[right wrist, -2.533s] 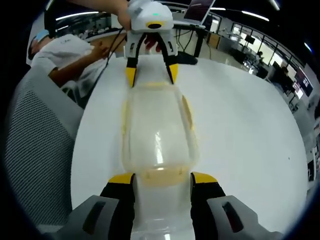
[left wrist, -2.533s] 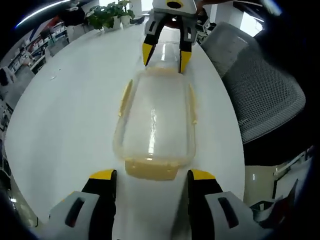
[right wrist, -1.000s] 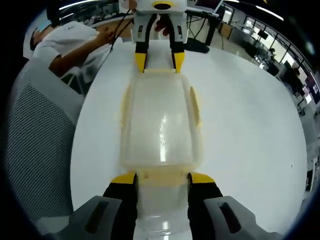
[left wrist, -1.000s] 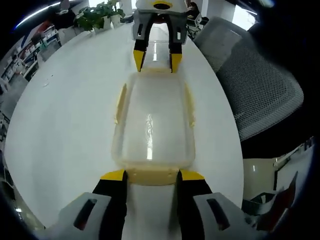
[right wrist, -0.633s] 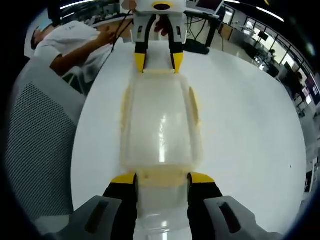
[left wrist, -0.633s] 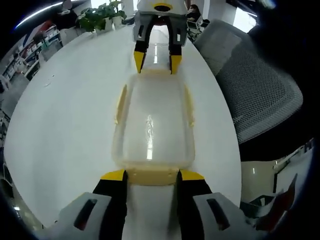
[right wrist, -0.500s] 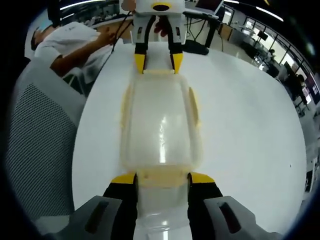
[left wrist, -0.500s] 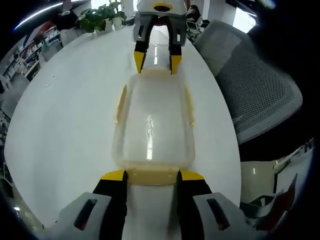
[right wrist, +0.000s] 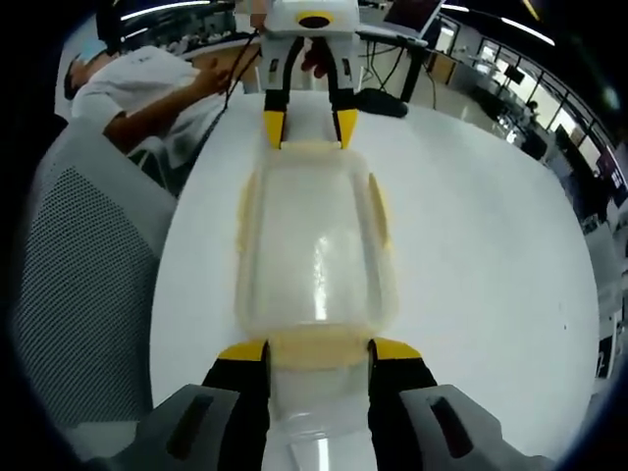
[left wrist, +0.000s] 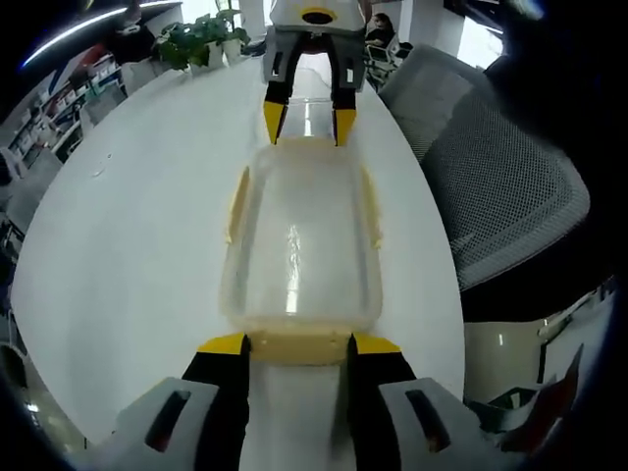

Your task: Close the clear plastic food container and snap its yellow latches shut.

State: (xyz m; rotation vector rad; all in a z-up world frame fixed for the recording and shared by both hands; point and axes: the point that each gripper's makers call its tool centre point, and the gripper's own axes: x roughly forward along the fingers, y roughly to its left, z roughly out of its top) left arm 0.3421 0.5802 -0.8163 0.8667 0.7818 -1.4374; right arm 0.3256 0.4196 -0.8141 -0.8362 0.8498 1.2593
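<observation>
Left gripper [left wrist: 297, 343]: jaws closed in on the near yellow end latch [left wrist: 297, 345], tips flanking it; actual contact hard to make out. Right gripper [right wrist: 319, 349]: same, jaws astride the opposite end latch [right wrist: 319, 345]. Each gripper seen across from the other, at the container's far end.

Container [left wrist: 299, 240] lidded, flat on the white desk [left wrist: 128, 255], long axis running straight from one gripper to the other. Side latches [left wrist: 235, 201] lying along both long edges; whether snapped down cannot be told. Contents unreadable through the cloudy plastic.

Desk bare and roomy on one long side; the other long side nearer the edge, with a mesh chair [left wrist: 500, 186] just past it. A person's sleeve [right wrist: 128, 78] beyond the desk.
</observation>
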